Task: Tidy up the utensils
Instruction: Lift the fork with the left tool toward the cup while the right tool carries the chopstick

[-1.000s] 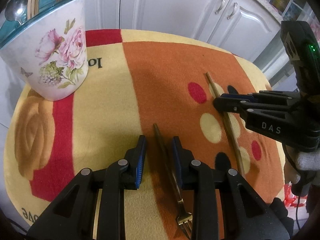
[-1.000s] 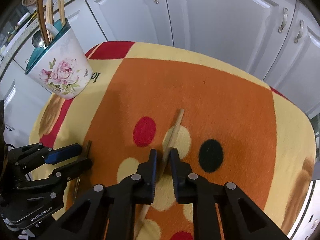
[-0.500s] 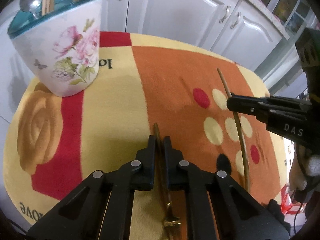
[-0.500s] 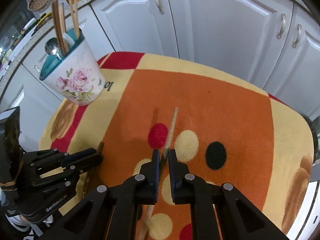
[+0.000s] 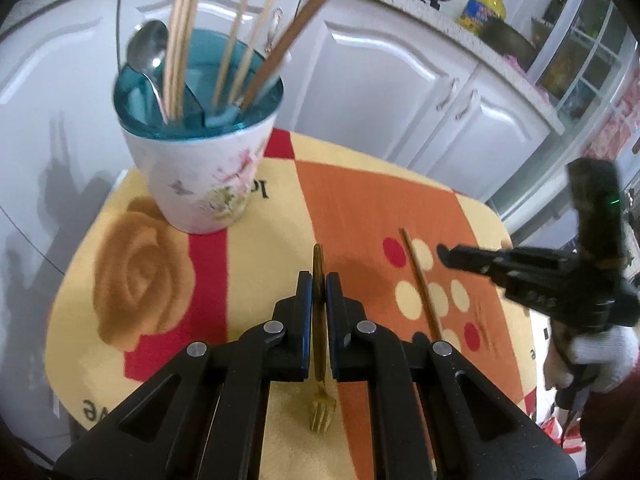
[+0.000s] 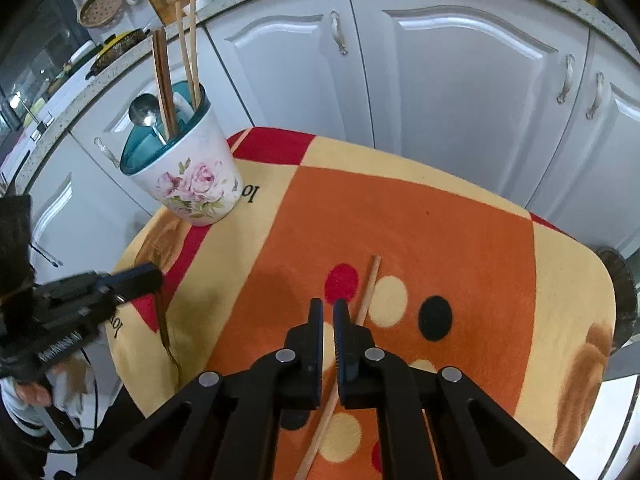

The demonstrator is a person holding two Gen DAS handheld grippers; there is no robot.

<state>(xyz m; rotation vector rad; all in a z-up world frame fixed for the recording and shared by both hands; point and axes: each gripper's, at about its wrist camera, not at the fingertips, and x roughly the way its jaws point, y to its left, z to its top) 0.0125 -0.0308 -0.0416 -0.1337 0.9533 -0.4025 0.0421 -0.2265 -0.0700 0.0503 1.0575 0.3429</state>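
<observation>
My left gripper [image 5: 319,280] is shut on a thin gold fork [image 5: 319,392], lifted above the table, tines hanging toward the camera. It also shows in the right wrist view [image 6: 132,280] with the fork [image 6: 168,340] dangling. My right gripper [image 6: 327,308] is shut with nothing between its fingers. It hovers above a wooden chopstick [image 6: 362,312] that lies on the cloth and also shows in the left wrist view [image 5: 420,284]. The floral utensil holder [image 5: 200,168] with a teal insert stands at the far left, also seen in the right wrist view [image 6: 188,176].
The holder contains several chopsticks [image 5: 180,40] and a metal spoon [image 5: 146,52]. An orange, yellow and red patterned cloth [image 6: 400,224] covers the small table. White cabinet doors [image 6: 440,80] stand close behind it. The table edges drop off on all sides.
My left gripper closed on the fork and lifted it off the cloth toward the holder. My right gripper raised the chopstick, then lost it; the stick lies on the cloth again.
</observation>
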